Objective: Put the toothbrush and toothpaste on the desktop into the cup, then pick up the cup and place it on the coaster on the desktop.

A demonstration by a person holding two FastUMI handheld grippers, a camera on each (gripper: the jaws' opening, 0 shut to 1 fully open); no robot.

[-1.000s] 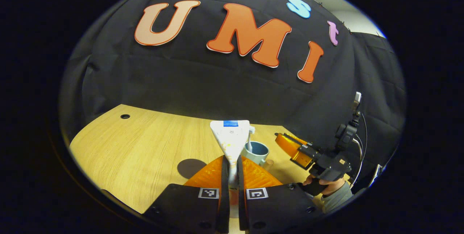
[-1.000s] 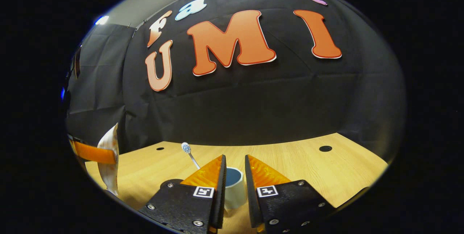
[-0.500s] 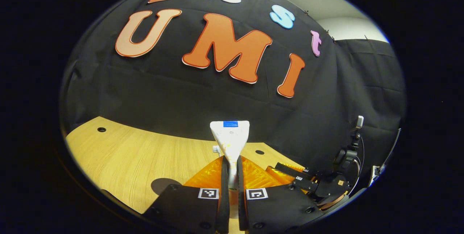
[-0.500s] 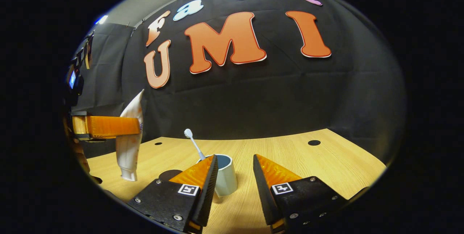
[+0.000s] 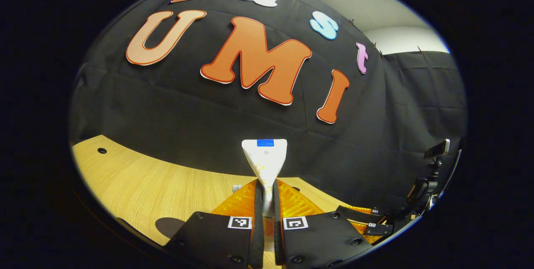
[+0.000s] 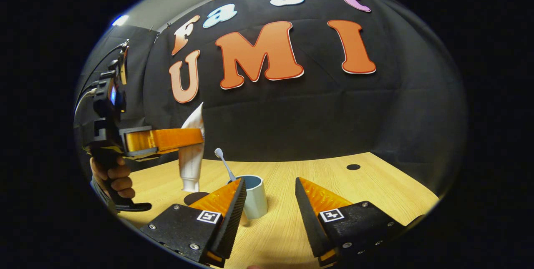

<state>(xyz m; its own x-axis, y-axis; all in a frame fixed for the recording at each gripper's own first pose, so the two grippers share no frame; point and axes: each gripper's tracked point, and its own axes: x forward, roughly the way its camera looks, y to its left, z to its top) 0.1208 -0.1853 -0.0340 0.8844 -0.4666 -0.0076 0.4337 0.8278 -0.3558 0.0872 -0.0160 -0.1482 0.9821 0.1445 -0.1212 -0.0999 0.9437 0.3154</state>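
My left gripper (image 5: 267,185) is shut on a white toothpaste tube (image 5: 265,156), whose flat crimped end points up. In the right gripper view that left gripper (image 6: 200,137) holds the toothpaste tube (image 6: 191,162) cap down, in the air just left of the cup. The pale cup (image 6: 253,197) with a blue inside stands on the wooden desk (image 6: 333,185). A toothbrush (image 6: 224,164) leans in it, head up. My right gripper (image 6: 269,183) is open a short way in front of the cup, touching nothing. A dark round coaster (image 6: 194,197) lies under the tube.
A hand (image 6: 112,175) grips the left gripper's handle at the left. Cable holes sit in the desk (image 5: 137,181), one at the back right (image 6: 353,167) and one at the far left (image 5: 101,150). The right gripper's body (image 5: 371,223) shows low on the right.
My right gripper has opened wider and drawn back from the cup. The left gripper has carried the toothpaste tube up and across toward the cup.
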